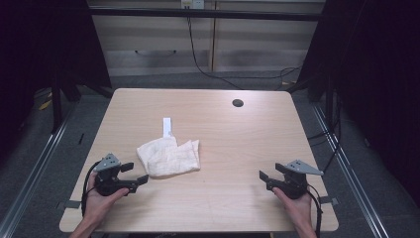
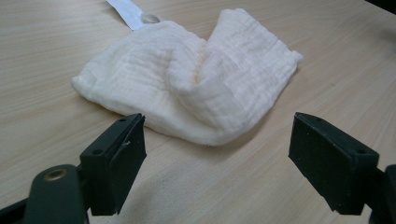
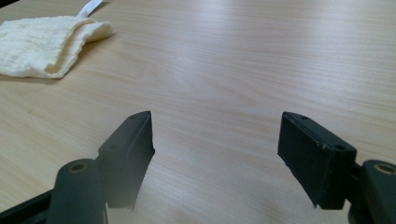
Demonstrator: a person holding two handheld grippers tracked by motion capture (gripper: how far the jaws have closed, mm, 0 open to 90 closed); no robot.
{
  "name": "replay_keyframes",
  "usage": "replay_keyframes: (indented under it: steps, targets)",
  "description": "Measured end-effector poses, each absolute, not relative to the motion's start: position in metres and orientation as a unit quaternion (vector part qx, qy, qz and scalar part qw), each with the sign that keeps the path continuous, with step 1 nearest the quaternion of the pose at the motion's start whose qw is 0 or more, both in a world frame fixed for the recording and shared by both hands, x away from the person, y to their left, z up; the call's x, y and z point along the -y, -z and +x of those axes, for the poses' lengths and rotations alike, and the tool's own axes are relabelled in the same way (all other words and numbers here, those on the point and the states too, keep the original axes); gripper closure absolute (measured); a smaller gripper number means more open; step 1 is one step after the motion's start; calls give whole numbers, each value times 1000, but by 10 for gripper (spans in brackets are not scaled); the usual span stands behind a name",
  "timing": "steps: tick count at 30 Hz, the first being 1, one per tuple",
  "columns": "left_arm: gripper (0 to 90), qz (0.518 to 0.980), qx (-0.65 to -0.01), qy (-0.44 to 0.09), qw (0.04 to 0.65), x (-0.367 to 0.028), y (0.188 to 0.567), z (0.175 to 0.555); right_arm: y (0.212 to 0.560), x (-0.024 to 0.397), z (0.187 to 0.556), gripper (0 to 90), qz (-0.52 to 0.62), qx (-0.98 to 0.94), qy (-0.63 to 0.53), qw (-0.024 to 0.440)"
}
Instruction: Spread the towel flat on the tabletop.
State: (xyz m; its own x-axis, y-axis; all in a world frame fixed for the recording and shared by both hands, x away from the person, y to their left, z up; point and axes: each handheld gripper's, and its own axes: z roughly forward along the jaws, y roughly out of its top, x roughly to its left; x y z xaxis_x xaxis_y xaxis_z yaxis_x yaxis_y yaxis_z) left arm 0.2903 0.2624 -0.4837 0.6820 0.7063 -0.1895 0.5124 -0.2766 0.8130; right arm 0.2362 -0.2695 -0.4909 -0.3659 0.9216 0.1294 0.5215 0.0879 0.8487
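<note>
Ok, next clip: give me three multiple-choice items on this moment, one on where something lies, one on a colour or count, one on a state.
1. Where does the cream cloth lie on the table?
A. just ahead of the left claw
B. beside the right claw
C. over the round hole

2. What colour is the strip at the cloth's far edge?
A. red
B. white
C. black

3. How do the two claws stand?
A. both open and holding nothing
B. both shut on the cloth
C. left shut, right open

Answers:
1. A: the high view shows the cloth directly in front of the left claw, far from the right one.
2. B: the strip is white in the high view.
3. A: each gripper view shows a wide gap between the jaws, with bare table between them.
</note>
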Motion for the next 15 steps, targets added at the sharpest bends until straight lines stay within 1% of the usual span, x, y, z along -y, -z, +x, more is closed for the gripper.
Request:
replay_keyframes:
  steps: [6, 10, 15]
  targets:
    - [187, 795, -385, -100, 457, -261, 485, 291, 491, 269, 236, 289, 513, -708, -435, 214]
    - [189, 802, -381, -98, 450, -258, 486, 293, 490, 268, 237, 291, 511, -710, -439, 204]
    - [224, 804, -382, -93, 446, -258, 487, 294, 491, 267, 238, 289, 504, -714, -446, 192]
